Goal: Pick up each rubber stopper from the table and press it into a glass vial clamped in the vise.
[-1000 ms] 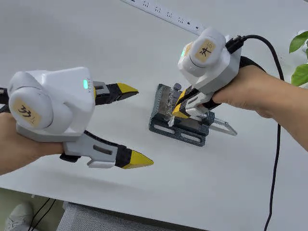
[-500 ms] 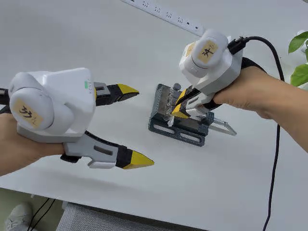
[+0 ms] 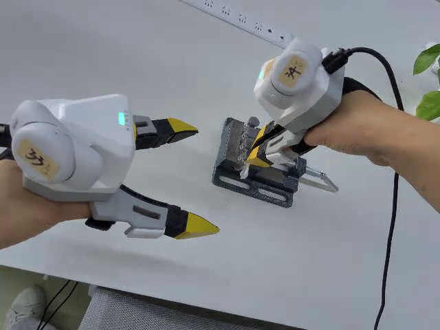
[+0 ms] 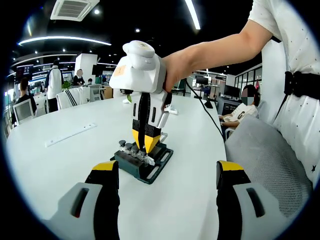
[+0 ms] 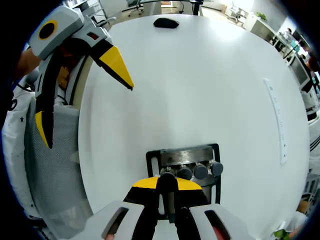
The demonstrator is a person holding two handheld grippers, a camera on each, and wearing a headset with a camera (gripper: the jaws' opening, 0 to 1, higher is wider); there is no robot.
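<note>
- Dark grey rubber stopper (image 5: 167,178): pinched between the yellow tips of the right claw (image 5: 165,185). It is at the near end of a row of clear glass vials (image 4: 134,150) clamped in the dark metal vise (image 3: 251,187).
- Three more grey stoppers (image 5: 200,171): seated along the same row, toward its far end.
- Right claw: hand-held, pointing down onto the vise.
- Left claw (image 3: 190,176): spread wide and holding nothing. It hangs above the white tabletop (image 3: 206,62), left of the vise and well apart from it.
- White power strip (image 3: 237,17): lies at the far side of the tabletop.
</note>
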